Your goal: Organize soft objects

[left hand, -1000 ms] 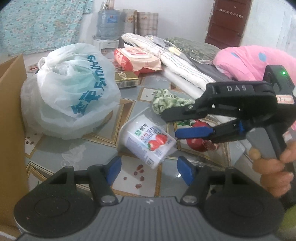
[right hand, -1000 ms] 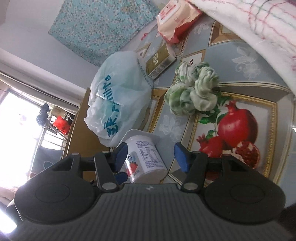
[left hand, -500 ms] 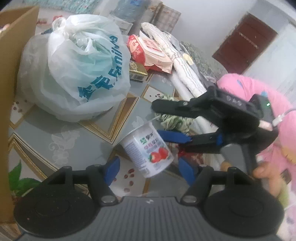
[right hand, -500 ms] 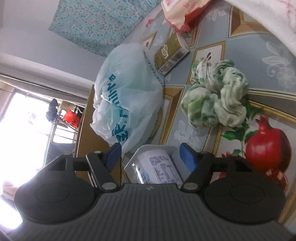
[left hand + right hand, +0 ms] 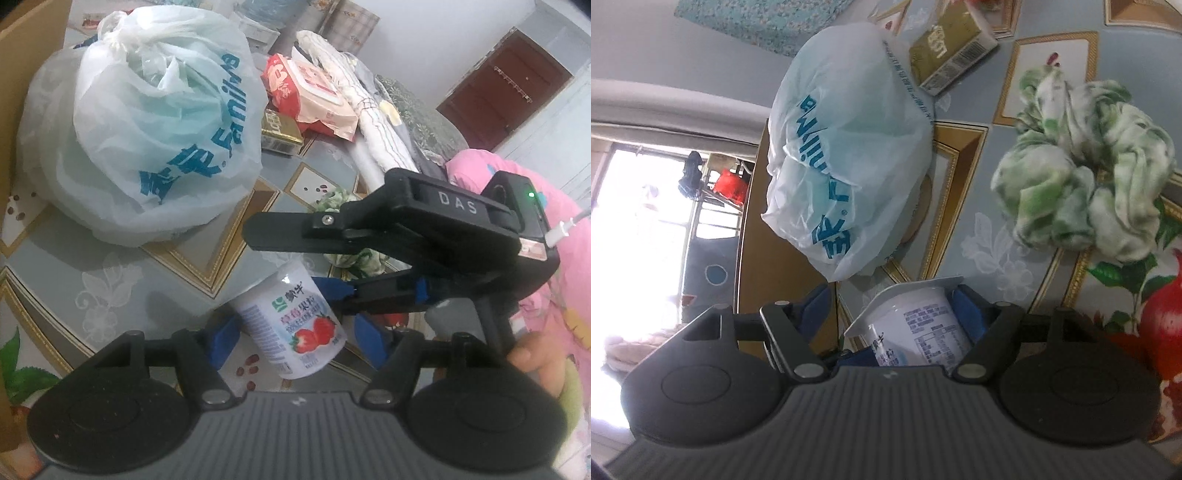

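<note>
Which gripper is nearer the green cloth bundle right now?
Right. The right gripper reaches just in front of the green cloth bundle; the left gripper, jaws closing around the yogurt cup, sits farther back.

Your way left is blocked by the knotted white plastic bag [image 5: 147, 125]; bare patterned bench [image 5: 110, 273] lies open before it.

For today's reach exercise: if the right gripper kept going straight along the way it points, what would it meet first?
The yogurt cup already lies between the right gripper's fingers. Past it, the white plastic bag probably comes next, though depth is hard to judge.
</note>
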Tool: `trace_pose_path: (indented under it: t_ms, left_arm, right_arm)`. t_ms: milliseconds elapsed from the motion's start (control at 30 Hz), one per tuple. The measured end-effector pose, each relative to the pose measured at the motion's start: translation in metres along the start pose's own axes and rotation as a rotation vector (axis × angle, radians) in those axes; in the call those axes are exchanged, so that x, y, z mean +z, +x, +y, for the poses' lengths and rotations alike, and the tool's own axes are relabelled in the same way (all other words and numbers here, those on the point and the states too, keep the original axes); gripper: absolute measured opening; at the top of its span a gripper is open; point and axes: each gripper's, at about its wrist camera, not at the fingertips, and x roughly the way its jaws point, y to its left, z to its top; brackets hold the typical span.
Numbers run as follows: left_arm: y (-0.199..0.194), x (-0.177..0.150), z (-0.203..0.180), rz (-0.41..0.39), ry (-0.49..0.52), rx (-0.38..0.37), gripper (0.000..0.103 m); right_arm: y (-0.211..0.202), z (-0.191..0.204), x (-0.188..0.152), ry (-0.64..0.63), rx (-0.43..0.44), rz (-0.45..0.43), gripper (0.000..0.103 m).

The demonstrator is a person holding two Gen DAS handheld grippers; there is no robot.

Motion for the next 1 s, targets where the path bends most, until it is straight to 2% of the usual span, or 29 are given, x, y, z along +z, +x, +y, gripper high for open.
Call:
trace_pose_path:
  t_ms: [233,467,567,767,1000]
  left_arm:
    - [-0.007,0.000,-0.009,-0.069,0.064,0.034,0.069]
    - [-0.015,-0.006,-0.024,-0.137,0.176,0.076,0.068]
    - [-0.020,-0.013,-0.030,-0.151,0.220,0.062,0.068]
    - [-0.019,-0.022,-0.037,-0.149,0.292,0.089,0.068]
    - [-0.019,-0.025,-0.032,-0.134,0.275,0.082,0.071]
  right_arm:
    - [-0.017,0.002,-0.007,-0.049,0.107,-0.056,0.074]
    - [-0.031,0.007,-0.014,-0.084,0.145,-0.110,0.074]
    - [-0.034,0.009,-0.024,-0.088,0.192,-0.124,0.073]
    - [-0.040,0.010,-0.046,-0.113,0.159,-0.181,0.073]
    - [-0.043,-0.006,-0.051,-0.059,0.167,-0.223,0.073]
